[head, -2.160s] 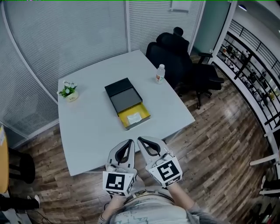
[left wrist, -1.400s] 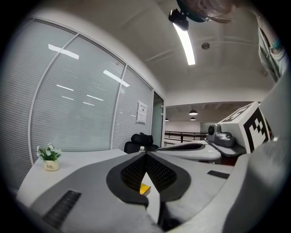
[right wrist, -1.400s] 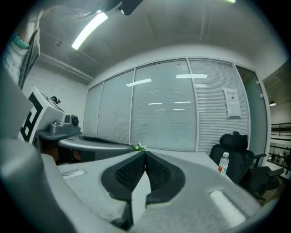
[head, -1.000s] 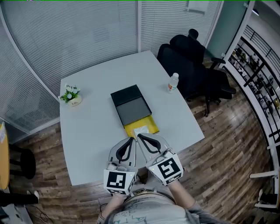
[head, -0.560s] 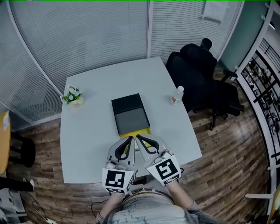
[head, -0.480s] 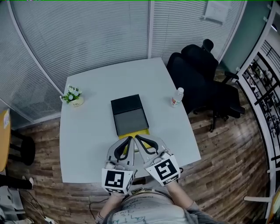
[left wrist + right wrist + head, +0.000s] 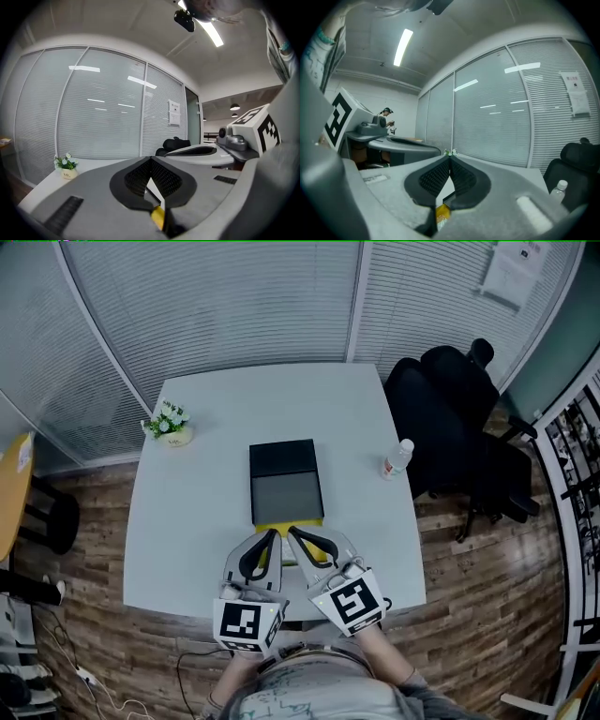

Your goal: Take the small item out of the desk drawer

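Note:
A black desk box (image 7: 285, 474) lies in the middle of the white table (image 7: 187, 512). Its yellow drawer (image 7: 277, 525) is pulled out toward me. Both grippers hover over the drawer's front half and hide most of it. The small item inside is not visible. My left gripper (image 7: 273, 533) is shut with nothing in it, its tips meeting (image 7: 150, 160). My right gripper (image 7: 292, 532) is shut and empty too, close beside the left one (image 7: 450, 158). A sliver of yellow drawer (image 7: 158, 217) shows through the gap under each pair of jaws.
A small potted plant (image 7: 172, 422) stands at the table's far left. A water bottle (image 7: 397, 457) stands near the right edge, with a black office chair (image 7: 457, 413) behind it. Glass walls with blinds enclose the far side. Wood floor surrounds the table.
The grippers have come forward over the table: the drawer's yellow front, fully visible before, now lies mostly under their tips. Both stayed shut.

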{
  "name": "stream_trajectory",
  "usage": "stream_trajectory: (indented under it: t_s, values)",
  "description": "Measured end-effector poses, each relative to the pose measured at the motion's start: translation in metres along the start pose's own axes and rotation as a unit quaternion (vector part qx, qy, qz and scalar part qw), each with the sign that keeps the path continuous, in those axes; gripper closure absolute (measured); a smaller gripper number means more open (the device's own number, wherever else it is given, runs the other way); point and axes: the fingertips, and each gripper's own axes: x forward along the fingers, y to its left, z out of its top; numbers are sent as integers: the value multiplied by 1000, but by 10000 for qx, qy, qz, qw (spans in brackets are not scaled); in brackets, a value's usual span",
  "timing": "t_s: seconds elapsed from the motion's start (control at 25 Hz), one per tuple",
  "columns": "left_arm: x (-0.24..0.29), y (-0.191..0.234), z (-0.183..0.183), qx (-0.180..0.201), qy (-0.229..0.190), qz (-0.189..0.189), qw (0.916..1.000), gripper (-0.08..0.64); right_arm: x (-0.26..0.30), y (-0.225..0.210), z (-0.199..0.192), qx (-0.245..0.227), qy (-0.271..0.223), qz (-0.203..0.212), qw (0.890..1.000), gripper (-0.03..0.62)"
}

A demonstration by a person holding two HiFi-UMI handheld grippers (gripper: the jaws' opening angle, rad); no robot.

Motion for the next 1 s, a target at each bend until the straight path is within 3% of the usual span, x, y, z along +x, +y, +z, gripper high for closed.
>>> stream_trajectory:
  t_s: [0.56,1.0]
  values:
    - [13,27,-11,-95,265,-596,9978,561,31,-6,-16,237,242,-569,9978,589]
    - [11,34,-22,-292,435,-799,9954,561,43,-1,-34,244,530,-630,9963,589]
